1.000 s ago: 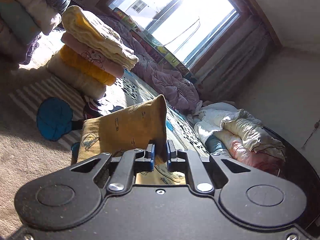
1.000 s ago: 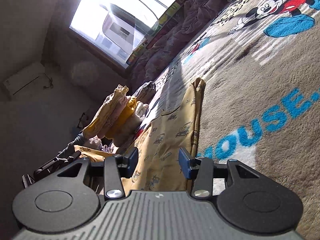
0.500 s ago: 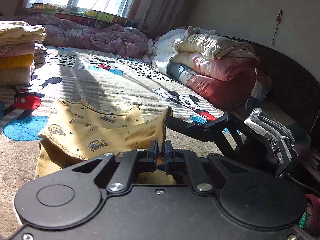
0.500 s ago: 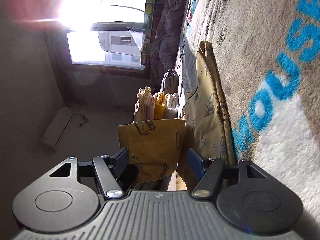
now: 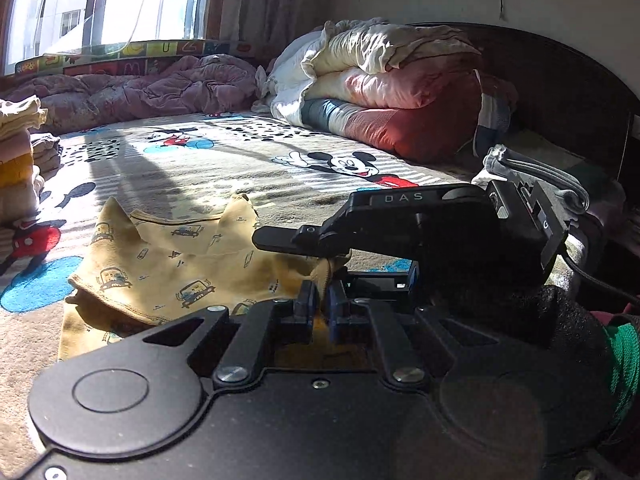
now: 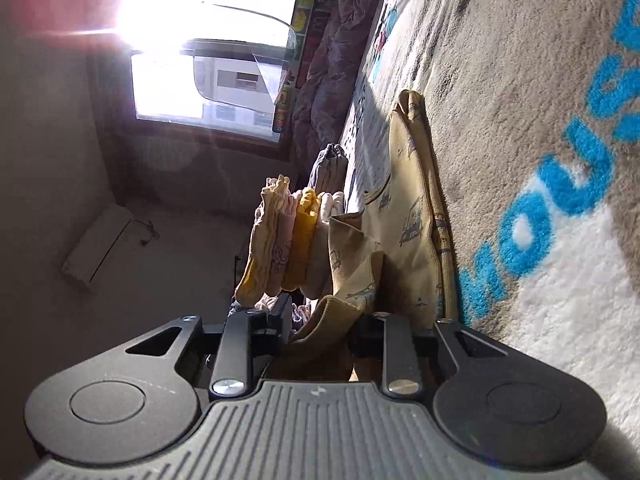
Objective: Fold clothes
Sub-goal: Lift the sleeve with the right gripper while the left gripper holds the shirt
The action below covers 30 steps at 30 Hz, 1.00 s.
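Observation:
A yellow garment (image 5: pixel 168 264) printed with little cars lies partly folded on the Mickey Mouse blanket (image 5: pixel 240 160). My left gripper (image 5: pixel 320 308) is shut on a raised corner of it. My right gripper comes in from the right, rolled on its side, with its upper finger (image 5: pixel 280 240) lying over that same corner. In the right wrist view the right gripper (image 6: pixel 322 322) has its jaws closing, and the bunched yellow cloth fills the gap between them. The rest of the garment (image 6: pixel 412 216) stretches away flat on the blanket (image 6: pixel 520 120).
A stack of folded clothes (image 5: pixel 16 160) (image 6: pixel 288 240) stands at the blanket's left side. A crumpled purple quilt (image 5: pixel 140 88) lies under the window. Rolled bedding (image 5: pixel 380 92) is piled against the dark headboard (image 5: pixel 560 92) on the right.
My left gripper rolled upright and carried the garment's corner over to the right gripper. The right jaws widened, took the corner between them and narrowed on it.

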Each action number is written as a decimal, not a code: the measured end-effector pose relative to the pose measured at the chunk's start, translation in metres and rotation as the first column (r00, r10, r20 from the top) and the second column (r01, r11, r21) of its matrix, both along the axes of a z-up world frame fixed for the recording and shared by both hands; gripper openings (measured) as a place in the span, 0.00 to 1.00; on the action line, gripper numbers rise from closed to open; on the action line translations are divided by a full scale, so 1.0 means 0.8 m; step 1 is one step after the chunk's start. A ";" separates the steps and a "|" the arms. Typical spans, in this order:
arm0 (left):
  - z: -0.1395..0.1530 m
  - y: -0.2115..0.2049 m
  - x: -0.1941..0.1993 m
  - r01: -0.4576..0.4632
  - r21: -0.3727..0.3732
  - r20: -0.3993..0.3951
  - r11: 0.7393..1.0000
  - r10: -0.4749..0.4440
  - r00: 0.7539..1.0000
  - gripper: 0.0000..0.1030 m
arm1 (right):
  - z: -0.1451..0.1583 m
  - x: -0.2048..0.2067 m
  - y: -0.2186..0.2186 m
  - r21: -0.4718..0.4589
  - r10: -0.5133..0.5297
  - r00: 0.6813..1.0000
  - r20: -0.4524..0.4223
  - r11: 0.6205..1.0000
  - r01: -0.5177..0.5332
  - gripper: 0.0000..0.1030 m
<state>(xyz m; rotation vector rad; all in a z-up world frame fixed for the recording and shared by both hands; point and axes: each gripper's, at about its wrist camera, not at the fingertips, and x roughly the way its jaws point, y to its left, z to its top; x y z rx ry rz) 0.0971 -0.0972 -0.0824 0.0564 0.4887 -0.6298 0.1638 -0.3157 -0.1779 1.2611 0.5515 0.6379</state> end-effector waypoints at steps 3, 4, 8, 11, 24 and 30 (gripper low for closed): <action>0.006 0.013 -0.004 -0.015 -0.009 -0.009 1.000 0.015 1.000 0.30 | 0.003 0.000 -0.002 -0.003 -0.015 1.000 0.023 1.000 0.015 0.11; 0.011 0.023 -0.008 -0.036 -0.015 -0.004 0.999 0.036 0.999 0.38 | 0.005 -0.001 -0.003 -0.002 -0.022 0.999 0.032 1.000 0.022 0.10; 0.022 0.074 -0.015 -0.169 -0.057 -0.034 0.984 0.168 0.985 0.47 | 0.013 0.003 -0.015 0.019 -0.056 0.996 0.075 0.998 0.055 0.09; 0.020 0.116 -0.018 -0.297 -0.055 -0.090 0.953 0.291 0.952 0.47 | 0.015 0.006 -0.035 0.069 -0.111 0.990 0.092 0.992 0.104 0.09; 0.007 0.101 -0.034 -0.405 0.222 -0.118 0.887 0.437 0.892 0.54 | 0.020 0.035 -0.067 0.097 -0.165 0.978 0.127 0.983 0.154 0.09; -0.015 0.102 -0.032 -0.421 0.360 -0.125 0.833 0.490 0.863 0.54 | 0.022 0.049 -0.081 0.099 -0.172 0.974 0.145 0.982 0.159 0.09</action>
